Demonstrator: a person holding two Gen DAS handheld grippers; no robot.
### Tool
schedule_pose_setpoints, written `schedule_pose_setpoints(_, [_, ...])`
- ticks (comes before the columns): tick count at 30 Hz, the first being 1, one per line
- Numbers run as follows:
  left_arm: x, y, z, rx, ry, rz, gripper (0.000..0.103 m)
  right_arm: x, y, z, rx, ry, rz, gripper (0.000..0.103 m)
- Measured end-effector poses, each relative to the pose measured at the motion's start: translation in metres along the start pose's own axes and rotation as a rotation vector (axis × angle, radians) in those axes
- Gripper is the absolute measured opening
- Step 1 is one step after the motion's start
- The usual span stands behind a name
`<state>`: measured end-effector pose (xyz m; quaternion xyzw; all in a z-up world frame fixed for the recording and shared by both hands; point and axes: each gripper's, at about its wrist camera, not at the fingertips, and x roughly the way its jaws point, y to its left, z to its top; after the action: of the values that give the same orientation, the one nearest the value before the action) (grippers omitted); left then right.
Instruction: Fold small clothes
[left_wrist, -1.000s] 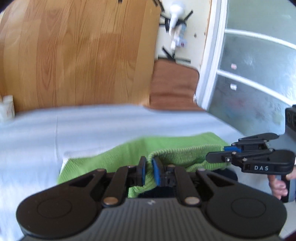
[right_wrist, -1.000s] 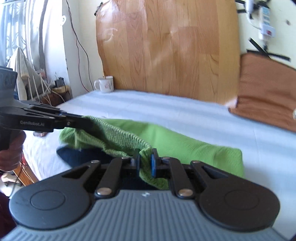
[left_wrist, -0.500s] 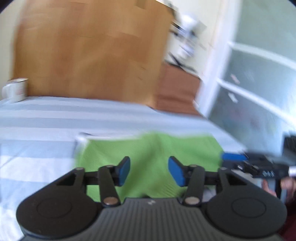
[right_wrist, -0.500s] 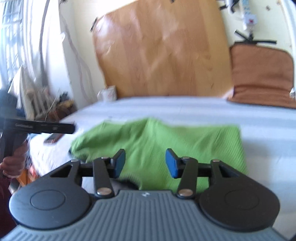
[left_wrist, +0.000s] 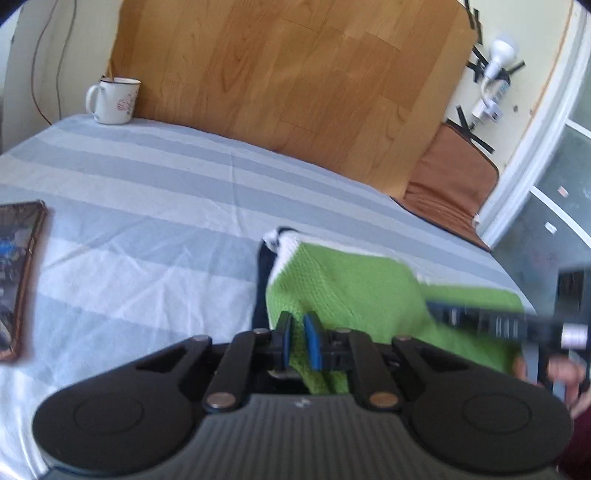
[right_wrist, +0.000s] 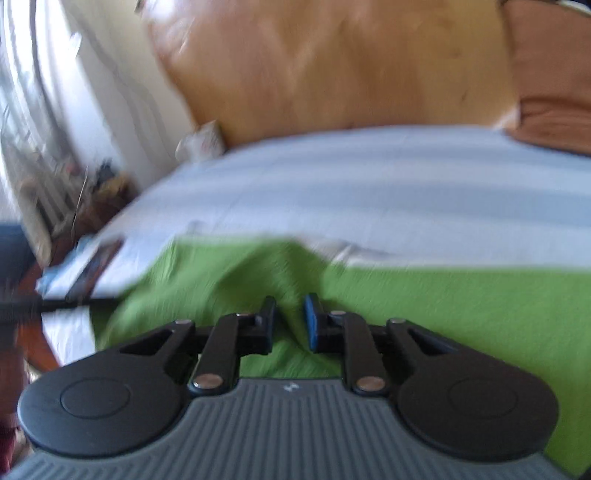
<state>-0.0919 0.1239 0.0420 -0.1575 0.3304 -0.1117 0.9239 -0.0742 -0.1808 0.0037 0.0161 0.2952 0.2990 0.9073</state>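
L gripper is clamped on the near edge of the bright green knit garment, w/ a pinch of fabric between the blue pads. R gripper sits over the same green knit; jaws are apart w/ a gap, nothing clearly pinched, so it reads as released, though that view is heavily motion-blurred. Garment lies on the blue/white striped sheet, partly folded, w/ a white trim and dark navy layer showing at the far left corner. Risks, my read: L has a thin bite near the edge, so a fast pull could slip the knit out or stretch it and skew the fold. W/ only one side held, the loose side may drag and bunch, and the navy layer underneath could shift out of line. R moving fast and close to the fabric could snag the loops if it shuts blind. Dark framed tablet-like slab at the left and white enamel mug at the back are well apart from the garment, so low collision risk unless a swing goes wide.
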Motion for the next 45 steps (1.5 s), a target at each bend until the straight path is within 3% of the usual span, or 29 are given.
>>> schedule_pose_setpoints(6, [0.003, 0.017, 0.009, -0.022, 0.014, 0.003, 0.015, -0.035, 0.004, 0.000, -0.006, -0.028, 0.016, 0.022])
schedule_pose_setpoints(8, [-0.008, 0.013, 0.008, -0.003, -0.024, 0.007, 0.024, -0.045, 0.005, 0.003, -0.006, -0.070, 0.020, 0.022])
schedule_pose_setpoints(10, [-0.023, 0.010, 0.009, 0.001, -0.072, -0.033, 0.032, -0.052, 0.008, 0.009, 0.000, -0.122, 0.028, 0.022])
schedule_pose_setpoints(14, [-0.035, -0.009, 0.012, 0.022, -0.114, -0.144, 0.032, -0.030, 0.012, 0.028, 0.015, -0.149, 0.079, 0.022])
schedule_pose_setpoints(16, [-0.027, -0.020, 0.008, 0.037, -0.099, -0.190, 0.032, -0.012, 0.017, 0.025, 0.020, -0.106, 0.091, 0.022])
schedule_pose_setpoints(18, [-0.015, -0.030, 0.001, 0.047, -0.064, -0.226, 0.032, 0.011, 0.021, 0.012, 0.061, 0.012, 0.135, 0.023])
schedule_pose_setpoints(19, [-0.008, -0.034, -0.001, 0.050, -0.043, -0.235, 0.032, 0.015, 0.023, -0.001, 0.078, 0.026, 0.156, 0.023])
schedule_pose_setpoints(22, [0.010, -0.042, -0.007, 0.063, 0.010, -0.253, 0.032, -0.002, 0.044, -0.018, -0.056, -0.014, 0.154, 0.025])
schedule_pose_setpoints(25, [0.026, -0.049, -0.011, 0.082, 0.050, -0.245, 0.032, -0.022, 0.041, -0.025, -0.069, -0.003, 0.209, 0.028])
schedule_pose_setpoints(27, [0.038, -0.053, -0.014, 0.106, 0.082, -0.182, 0.031, -0.037, 0.030, -0.025, -0.053, -0.031, 0.171, 0.027])
schedule_pose_setpoints(29, [0.049, -0.052, -0.018, 0.115, 0.105, -0.124, 0.024, -0.049, 0.011, -0.024, -0.002, -0.051, 0.103, 0.027])
schedule_pose_setpoints(31, [0.046, -0.048, -0.018, 0.101, 0.099, -0.138, 0.024, -0.059, -0.018, -0.030, 0.077, -0.039, 0.013, 0.025])
schedule_pose_setpoints(32, [0.044, -0.046, -0.019, 0.093, 0.096, -0.146, 0.024, -0.065, -0.029, -0.034, 0.115, -0.036, 0.018, 0.013])
schedule_pose_setpoints(33, [0.042, -0.044, -0.019, 0.084, 0.096, -0.154, 0.024, -0.070, -0.039, -0.038, 0.168, -0.028, 0.035, 0.011])
schedule_pose_setpoints(37, [0.029, -0.046, -0.016, 0.098, 0.061, -0.184, 0.036, -0.094, -0.038, -0.043, 0.152, -0.050, 0.004, 0.019])
schedule_pose_setpoints(39, [0.023, -0.052, -0.012, 0.121, 0.028, -0.210, 0.039, -0.102, -0.038, -0.038, 0.157, -0.101, -0.009, 0.030])
schedule_pose_setpoints(45, [0.039, -0.074, 0.001, 0.174, 0.025, -0.242, 0.039, -0.108, -0.047, -0.017, 0.211, -0.225, -0.068, 0.030])
